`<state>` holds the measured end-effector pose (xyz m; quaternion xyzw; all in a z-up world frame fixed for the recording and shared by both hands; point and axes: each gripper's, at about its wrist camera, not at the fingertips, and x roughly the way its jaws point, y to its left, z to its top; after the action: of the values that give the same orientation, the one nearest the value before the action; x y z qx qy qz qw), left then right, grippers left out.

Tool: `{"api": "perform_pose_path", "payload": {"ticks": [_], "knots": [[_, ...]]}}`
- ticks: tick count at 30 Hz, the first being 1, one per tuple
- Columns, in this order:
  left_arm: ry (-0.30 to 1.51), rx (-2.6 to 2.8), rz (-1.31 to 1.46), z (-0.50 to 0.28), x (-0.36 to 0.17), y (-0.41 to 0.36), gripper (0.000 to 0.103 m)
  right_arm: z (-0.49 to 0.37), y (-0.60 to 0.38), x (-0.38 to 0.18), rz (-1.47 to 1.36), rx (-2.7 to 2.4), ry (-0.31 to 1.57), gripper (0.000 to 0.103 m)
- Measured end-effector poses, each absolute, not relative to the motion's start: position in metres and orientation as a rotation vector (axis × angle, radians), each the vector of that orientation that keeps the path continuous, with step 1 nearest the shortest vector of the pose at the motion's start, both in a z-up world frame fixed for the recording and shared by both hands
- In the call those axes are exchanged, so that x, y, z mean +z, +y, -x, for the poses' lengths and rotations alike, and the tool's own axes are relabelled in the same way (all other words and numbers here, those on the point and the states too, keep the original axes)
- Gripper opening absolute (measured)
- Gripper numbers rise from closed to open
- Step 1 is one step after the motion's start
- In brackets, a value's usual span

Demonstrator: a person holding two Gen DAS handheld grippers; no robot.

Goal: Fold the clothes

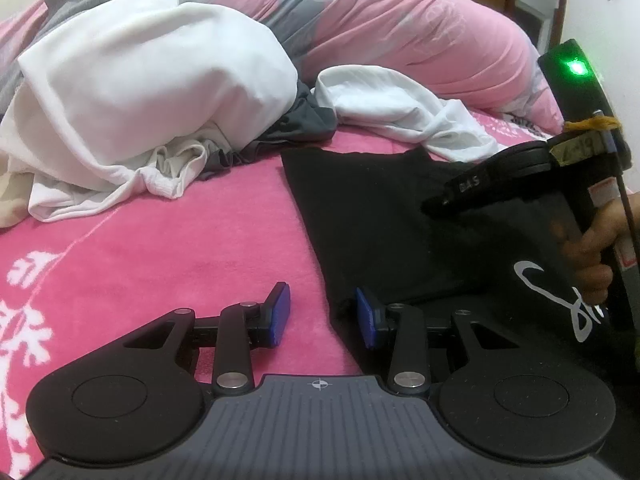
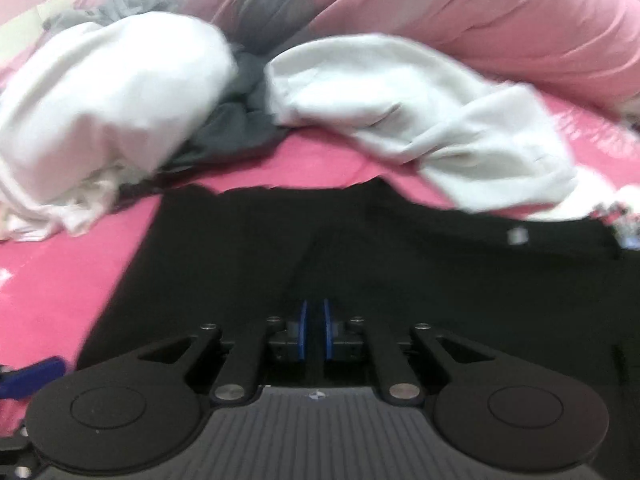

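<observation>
Pinching the black garment to fold it

My right gripper (image 2: 315,330) has its jaws nipped on the black garment (image 2: 248,256) mid-frame; my left gripper (image 1: 323,316) straddles its edge, half-open.

"GAS" on the right gripper (image 1: 444,200); white script on black garment (image 1: 380,220).

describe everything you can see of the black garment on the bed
The black garment is a soft, matte knit, lying mostly flat on the pink blanket, with white script printed near its right side. A white garment lies at its far edge. The left hand-held gripper straddles its near left edge, jaws open. The right hand-held gripper looks pinched shut on a raised fold of it.
</observation>
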<state>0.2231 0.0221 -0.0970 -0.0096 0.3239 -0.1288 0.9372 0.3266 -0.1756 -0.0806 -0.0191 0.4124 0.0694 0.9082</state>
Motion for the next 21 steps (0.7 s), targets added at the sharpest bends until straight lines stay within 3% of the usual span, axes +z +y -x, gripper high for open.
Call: {"api": "perform_pose_path", "payload": {"ticks": [6, 10, 17, 21], "knots": [[0.660, -0.261, 0.011, -0.222, -0.098, 0.021, 0.037, -0.317, -0.163, -0.062, 0.050, 0.231, 0.755, 0.009], [0.659, -0.259, 0.008, -0.221, -0.098, 0.021, 0.037, -0.320, -0.143, -0.088, 0.241, 0.199, 0.786, 0.008], [0.657, -0.256, 0.003, -0.219, -0.098, 0.021, 0.037, -0.316, -0.169, -0.066, 0.096, 0.194, 0.731, 0.009], [0.656, -0.253, 0.002, -0.218, -0.098, 0.021, 0.037, -0.322, -0.154, -0.085, 0.119, 0.320, 0.759, 0.009]]}}
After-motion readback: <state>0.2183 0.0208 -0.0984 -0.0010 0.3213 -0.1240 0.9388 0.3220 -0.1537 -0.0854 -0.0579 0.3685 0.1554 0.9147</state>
